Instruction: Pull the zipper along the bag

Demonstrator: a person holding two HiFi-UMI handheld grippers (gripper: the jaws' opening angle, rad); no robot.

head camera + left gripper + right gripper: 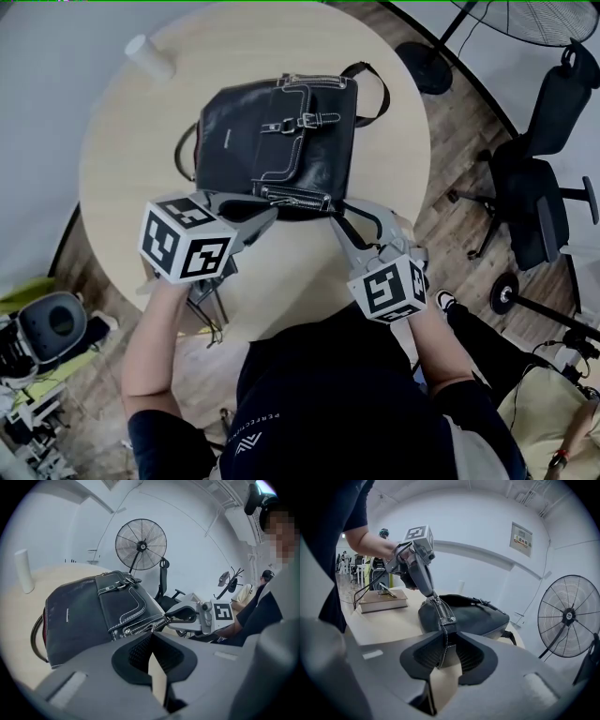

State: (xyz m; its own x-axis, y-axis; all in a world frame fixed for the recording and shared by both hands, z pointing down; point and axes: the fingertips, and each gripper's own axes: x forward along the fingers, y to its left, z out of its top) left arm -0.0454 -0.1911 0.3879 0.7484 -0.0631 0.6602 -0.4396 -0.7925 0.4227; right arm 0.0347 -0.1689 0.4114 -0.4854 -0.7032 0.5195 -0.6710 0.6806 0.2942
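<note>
A black leather bag (277, 131) lies flat on the round pale table (122, 169), its zipped edge (440, 611) turned toward me. My left gripper (267, 217) reaches that edge from the left. Its jaws are shut at the tips on the zipper pull (151, 629). The right gripper view shows those tips on the zipper line. My right gripper (339, 214) comes in from the right, shut on the bag's stitched leather end tab (443, 644), which runs down between its pads. In the left gripper view, the right gripper (185, 617) sits just past the bag's corner.
A white cylinder (150, 56) stands at the table's far left. A standing fan (534, 19) and a black office chair (544, 178) are off to the right on the wooden floor. A flat book-like object (384, 601) lies beyond the bag in the right gripper view.
</note>
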